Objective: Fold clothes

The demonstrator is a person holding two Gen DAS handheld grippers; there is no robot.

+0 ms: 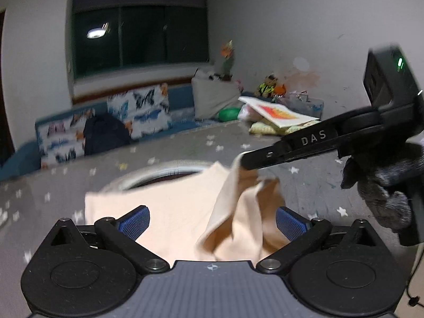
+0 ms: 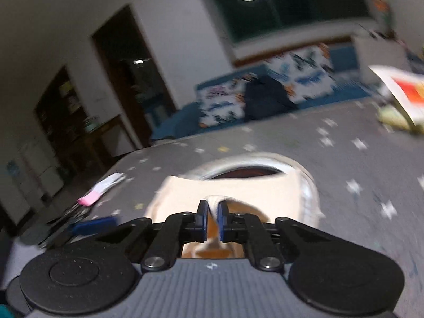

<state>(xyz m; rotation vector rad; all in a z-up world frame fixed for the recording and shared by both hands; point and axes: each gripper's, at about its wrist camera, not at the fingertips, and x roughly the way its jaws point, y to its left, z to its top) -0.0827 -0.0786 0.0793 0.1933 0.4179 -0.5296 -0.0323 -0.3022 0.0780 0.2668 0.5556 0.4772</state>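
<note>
A cream garment (image 1: pixel 169 212) lies on the grey star-print cover (image 1: pixel 79 175), its round neck opening (image 2: pixel 246 171) at the far side. My left gripper (image 1: pixel 212 222) stands open just above it, its blue pads (image 1: pixel 133 222) wide apart, with cloth lying between them untouched. My right gripper (image 1: pixel 242 161) reaches in from the right, shut on a fold of the garment and holding it up off the cover. In the right wrist view the right gripper (image 2: pixel 212 212) has its pads together with a thin cream edge (image 2: pixel 213 200) pinched between them.
A gloved hand (image 1: pixel 384 185) holds the right gripper. Folded items with an orange-print piece (image 1: pixel 281 115) are stacked at the cover's far right. A pink and white item (image 2: pixel 102 189) lies near the left edge. A sofa with patterned cushions (image 1: pixel 137 111) stands behind.
</note>
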